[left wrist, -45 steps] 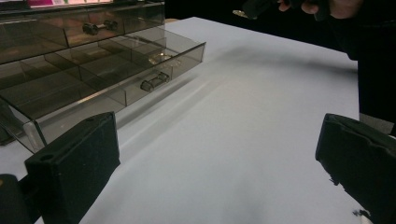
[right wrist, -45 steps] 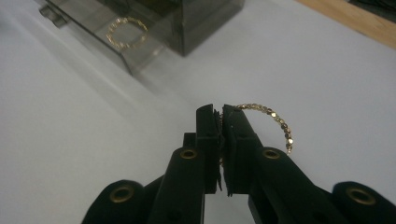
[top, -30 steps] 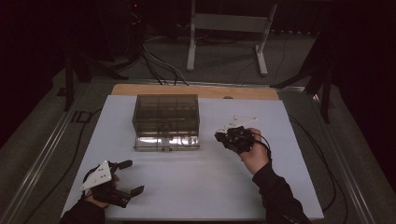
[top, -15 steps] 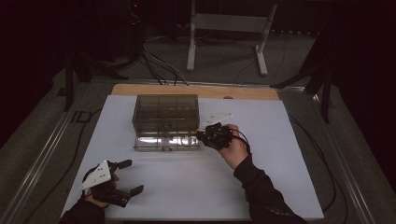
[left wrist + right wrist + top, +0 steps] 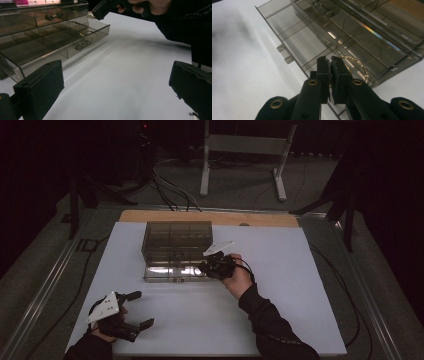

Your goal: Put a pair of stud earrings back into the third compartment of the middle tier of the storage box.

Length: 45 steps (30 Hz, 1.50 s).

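Place: a dim lab or recording studio, not a home
Work surface: white table [image 5: 300, 285] with a wooden strip [image 5: 210, 217] along its far edge; metal rails at the sides
Floor: grey carpet; black cables [image 5: 172, 187] trailing across it
Equipment: a pale metal stand [image 5: 245, 145] behind the table; dark tripod legs [image 5: 340, 205] at the right
Lighting: surroundings nearly black; the table alone lit

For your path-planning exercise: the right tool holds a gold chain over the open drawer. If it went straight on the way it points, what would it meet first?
Probably the floor of the open drawer, in a divided compartment just ahead of the right tool, which is shut on the gold chain; depth is hard to judge.
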Motion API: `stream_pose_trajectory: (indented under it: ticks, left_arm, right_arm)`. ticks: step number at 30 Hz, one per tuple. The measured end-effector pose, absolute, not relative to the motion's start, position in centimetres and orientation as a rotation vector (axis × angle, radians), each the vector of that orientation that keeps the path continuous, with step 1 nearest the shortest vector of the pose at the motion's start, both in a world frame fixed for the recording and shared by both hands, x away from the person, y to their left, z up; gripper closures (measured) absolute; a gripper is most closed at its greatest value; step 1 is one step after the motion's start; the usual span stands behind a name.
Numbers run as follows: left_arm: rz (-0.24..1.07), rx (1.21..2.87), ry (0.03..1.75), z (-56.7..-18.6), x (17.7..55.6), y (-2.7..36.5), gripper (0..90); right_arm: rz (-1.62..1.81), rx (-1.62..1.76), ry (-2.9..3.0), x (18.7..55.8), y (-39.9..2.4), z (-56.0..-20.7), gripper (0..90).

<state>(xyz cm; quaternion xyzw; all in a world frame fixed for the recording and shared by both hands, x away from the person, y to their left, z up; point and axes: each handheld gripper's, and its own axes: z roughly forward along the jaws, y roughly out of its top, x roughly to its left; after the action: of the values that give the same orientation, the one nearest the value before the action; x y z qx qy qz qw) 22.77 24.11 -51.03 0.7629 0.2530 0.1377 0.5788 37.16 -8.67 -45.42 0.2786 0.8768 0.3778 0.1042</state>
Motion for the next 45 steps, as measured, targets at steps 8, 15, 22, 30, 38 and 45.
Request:
stream_pose_trajectory:
  ticks: [8,15,22,30,38,45]
  left_arm:
    - [0.317,1.788,0.590,-51.1,22.8,24.1,0.6]
    - [0.313,1.784,0.593,-51.1,22.9,24.1,0.6]
    - [0.312,1.785,0.594,-51.1,22.9,24.0,0.6]
    - [0.316,1.790,0.591,-51.1,22.9,24.1,0.6]
    - [0.315,1.788,0.595,-51.1,22.9,24.0,0.6]
    - [0.320,1.791,0.592,-51.1,22.8,24.0,0.6]
  right_arm:
    - [1.104,0.845,2.609,38.1,-8.2,-46.5,85.9]
    - [1.117,0.855,2.630,38.5,-8.3,-46.6,74.9]
    - [1.187,0.835,2.614,38.0,-8.4,-45.4,53.8]
    - [1.279,0.839,2.602,37.5,-9.0,-44.6,27.5]
    - [1.314,0.846,2.590,37.3,-10.2,-44.2,13.4]
    - [1.350,0.881,2.557,37.0,-11.6,-43.3,0.0]
